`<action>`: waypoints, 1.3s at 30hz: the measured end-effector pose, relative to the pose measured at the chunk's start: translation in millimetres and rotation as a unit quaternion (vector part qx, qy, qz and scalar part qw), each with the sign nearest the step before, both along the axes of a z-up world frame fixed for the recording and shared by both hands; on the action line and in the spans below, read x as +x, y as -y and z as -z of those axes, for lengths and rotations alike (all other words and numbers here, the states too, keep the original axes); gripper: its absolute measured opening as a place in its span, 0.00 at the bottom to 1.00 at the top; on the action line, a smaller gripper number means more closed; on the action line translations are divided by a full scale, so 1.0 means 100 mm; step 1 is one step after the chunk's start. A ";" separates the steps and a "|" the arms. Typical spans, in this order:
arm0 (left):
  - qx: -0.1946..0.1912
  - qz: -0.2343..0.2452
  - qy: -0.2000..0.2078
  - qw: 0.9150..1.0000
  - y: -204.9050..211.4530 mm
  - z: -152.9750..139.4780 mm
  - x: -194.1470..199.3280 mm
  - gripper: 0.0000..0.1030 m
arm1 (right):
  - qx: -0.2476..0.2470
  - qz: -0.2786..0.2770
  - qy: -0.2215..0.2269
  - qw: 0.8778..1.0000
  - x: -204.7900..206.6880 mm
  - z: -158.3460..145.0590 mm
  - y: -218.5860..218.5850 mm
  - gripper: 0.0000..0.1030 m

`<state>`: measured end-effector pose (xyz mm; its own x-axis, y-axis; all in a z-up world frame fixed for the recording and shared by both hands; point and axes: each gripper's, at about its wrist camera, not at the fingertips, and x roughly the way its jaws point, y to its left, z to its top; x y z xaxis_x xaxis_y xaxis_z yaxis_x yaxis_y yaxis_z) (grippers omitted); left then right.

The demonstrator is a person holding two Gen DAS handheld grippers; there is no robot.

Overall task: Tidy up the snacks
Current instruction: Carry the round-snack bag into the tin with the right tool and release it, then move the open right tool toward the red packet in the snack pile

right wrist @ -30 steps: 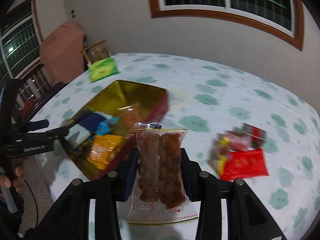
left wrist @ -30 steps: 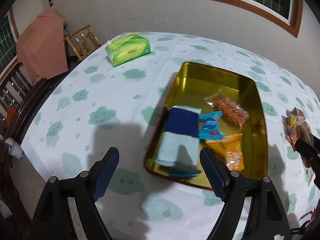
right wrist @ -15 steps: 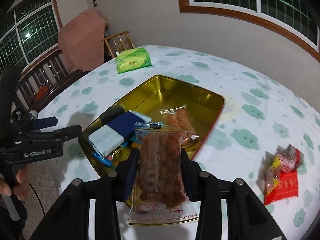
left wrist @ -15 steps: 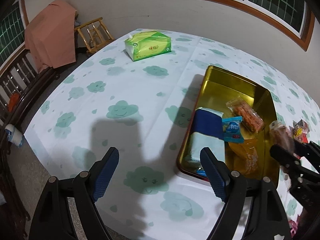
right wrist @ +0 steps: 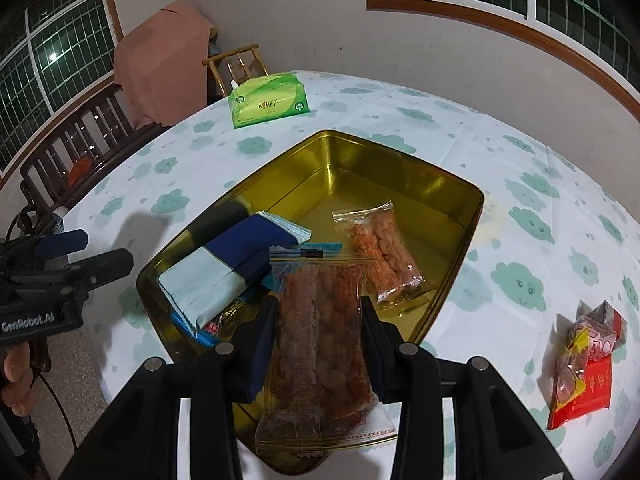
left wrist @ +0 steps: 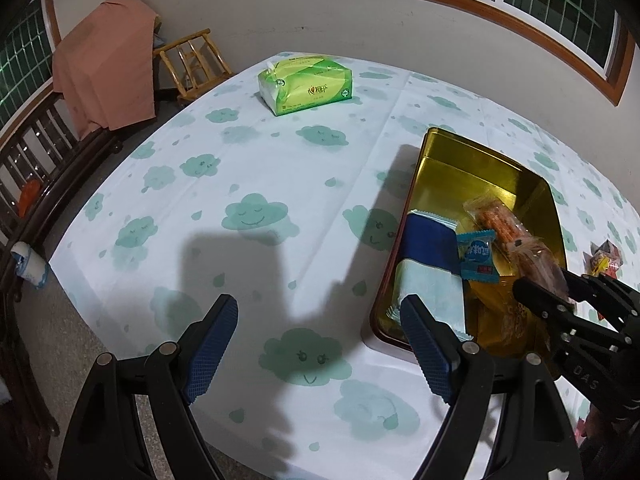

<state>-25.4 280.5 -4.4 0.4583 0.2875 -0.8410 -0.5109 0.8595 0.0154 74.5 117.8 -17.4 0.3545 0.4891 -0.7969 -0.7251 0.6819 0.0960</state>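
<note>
My right gripper (right wrist: 320, 312) is shut on a clear bag of brown snacks (right wrist: 320, 320), held above the near end of the gold tin (right wrist: 400, 168). Inside the tin lie a blue and pale packet (right wrist: 224, 268), a small blue packet (left wrist: 478, 256) and a clear bag of orange sticks (right wrist: 380, 248). Several loose snack packets (right wrist: 584, 360) sit on the cloth to the right of the tin. My left gripper (left wrist: 316, 344) stands open above bare tablecloth, left of the gold tin (left wrist: 480, 168), nothing between its fingers. The right gripper (left wrist: 560, 296) shows at that view's right edge with the bag.
A green tissue pack (left wrist: 306, 84) lies at the far side of the round table (left wrist: 240, 184) with its cloud-print cloth. A wooden chair (left wrist: 192, 64), a pink-draped seat (left wrist: 104, 72) and a dark bench (left wrist: 36, 168) stand beyond the table's left edge.
My right gripper carried the brown snack bag leftward, from beside the loose packets to over the tin. The left gripper drifted left, off the tin's near edge and over bare cloth.
</note>
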 end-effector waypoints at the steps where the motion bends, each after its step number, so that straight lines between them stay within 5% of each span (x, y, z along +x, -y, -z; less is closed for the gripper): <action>1: 0.000 0.001 0.000 1.000 0.01 0.00 0.00 0.78 | -0.001 0.000 -0.001 1.000 0.00 0.01 -0.01 0.39; 11: 0.000 0.007 0.000 1.000 0.08 0.01 0.03 0.78 | 0.020 0.017 0.000 1.000 -0.01 -0.08 0.12 0.40; 23: 0.004 0.039 0.002 0.999 0.38 -0.04 0.12 0.78 | 0.013 0.112 0.031 0.993 0.25 -0.24 1.05 0.40; 29: 0.006 0.052 0.003 0.999 0.50 -0.05 0.18 0.78 | -0.014 0.189 0.019 0.982 0.46 -0.11 1.68 0.40; 39: 0.012 0.068 -0.007 0.998 0.60 0.01 0.25 0.78 | -0.026 0.323 -0.047 0.945 0.75 0.18 2.19 0.40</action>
<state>-0.8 220.2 -5.2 0.4831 0.2432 -0.8411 -0.3897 0.9200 0.0421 149.5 -101.1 -35.3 0.4918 0.1540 -0.8570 -0.1455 0.9849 0.0935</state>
